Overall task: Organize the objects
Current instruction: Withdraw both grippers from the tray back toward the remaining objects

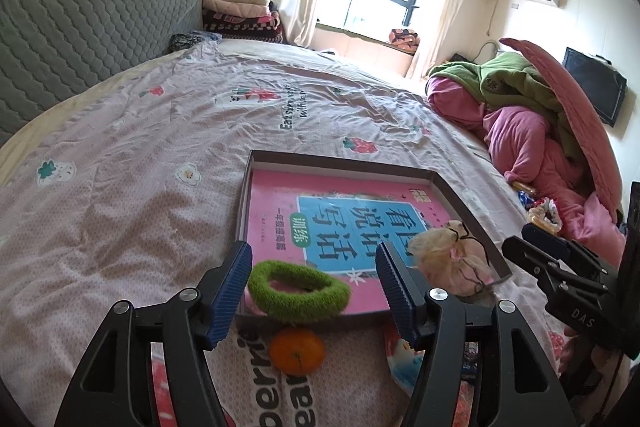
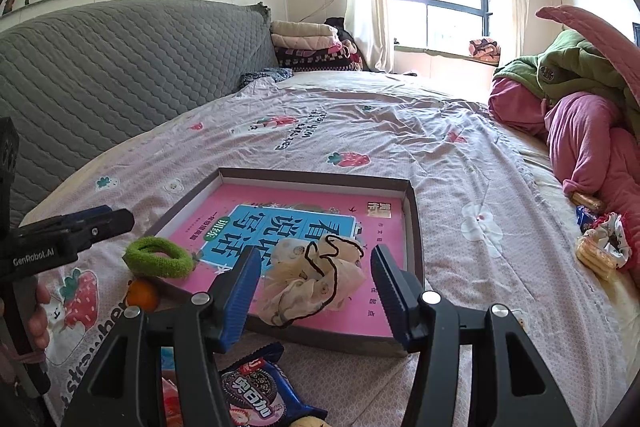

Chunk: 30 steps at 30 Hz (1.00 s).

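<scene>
The shallow box [image 2: 414, 227] lies on the bedspread [image 1: 132, 187] with a pink book [image 2: 288, 203] flat inside. A green hair ring [image 1: 298, 291] rests over its near rim before my left gripper [image 1: 314, 291], fingers wide and empty. My right gripper [image 2: 316, 291], equally wide, frames the cream scrunchie [image 2: 316, 279] inside the box. An orange [image 1: 297, 351] sits just outside.

The cream scrunchie [image 2: 316, 277] covers part of the pink book [image 2: 304, 227]. The blue cookie packet [image 2: 260, 391] is cut off by the bottom edge. The snack pack [image 1: 404, 359] hides behind a finger.
</scene>
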### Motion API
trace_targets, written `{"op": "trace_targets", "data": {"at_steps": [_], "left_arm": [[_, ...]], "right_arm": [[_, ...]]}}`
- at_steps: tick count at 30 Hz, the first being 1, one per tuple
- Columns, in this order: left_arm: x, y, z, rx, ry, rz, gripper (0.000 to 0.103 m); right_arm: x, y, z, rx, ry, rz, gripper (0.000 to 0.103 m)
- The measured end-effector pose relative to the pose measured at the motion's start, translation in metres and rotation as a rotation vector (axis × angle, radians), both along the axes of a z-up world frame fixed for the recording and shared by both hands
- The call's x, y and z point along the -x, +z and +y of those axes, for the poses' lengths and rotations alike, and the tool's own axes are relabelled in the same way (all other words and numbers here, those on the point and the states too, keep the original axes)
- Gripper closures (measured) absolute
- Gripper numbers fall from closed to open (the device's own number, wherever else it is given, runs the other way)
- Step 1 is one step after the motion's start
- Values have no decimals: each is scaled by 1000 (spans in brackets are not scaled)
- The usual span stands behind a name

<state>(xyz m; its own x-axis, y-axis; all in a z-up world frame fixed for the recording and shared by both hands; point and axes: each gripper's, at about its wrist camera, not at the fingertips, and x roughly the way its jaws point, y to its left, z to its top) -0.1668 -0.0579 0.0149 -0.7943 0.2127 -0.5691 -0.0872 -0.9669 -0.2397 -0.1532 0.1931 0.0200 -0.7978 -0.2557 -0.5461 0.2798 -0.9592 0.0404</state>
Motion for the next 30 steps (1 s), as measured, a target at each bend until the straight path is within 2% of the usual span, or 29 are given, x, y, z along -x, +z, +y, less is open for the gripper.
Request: {"op": "trace_targets", "data": {"at_steps": [14, 30], "left_arm": [[-35, -10, 20, -9, -35, -33, 37], [-81, -12, 47, 21, -112, -38, 37]], "right_arm": [[-15, 5, 5, 13, 0, 12, 46], [-52, -6, 6, -3, 8, -18, 46]]}}
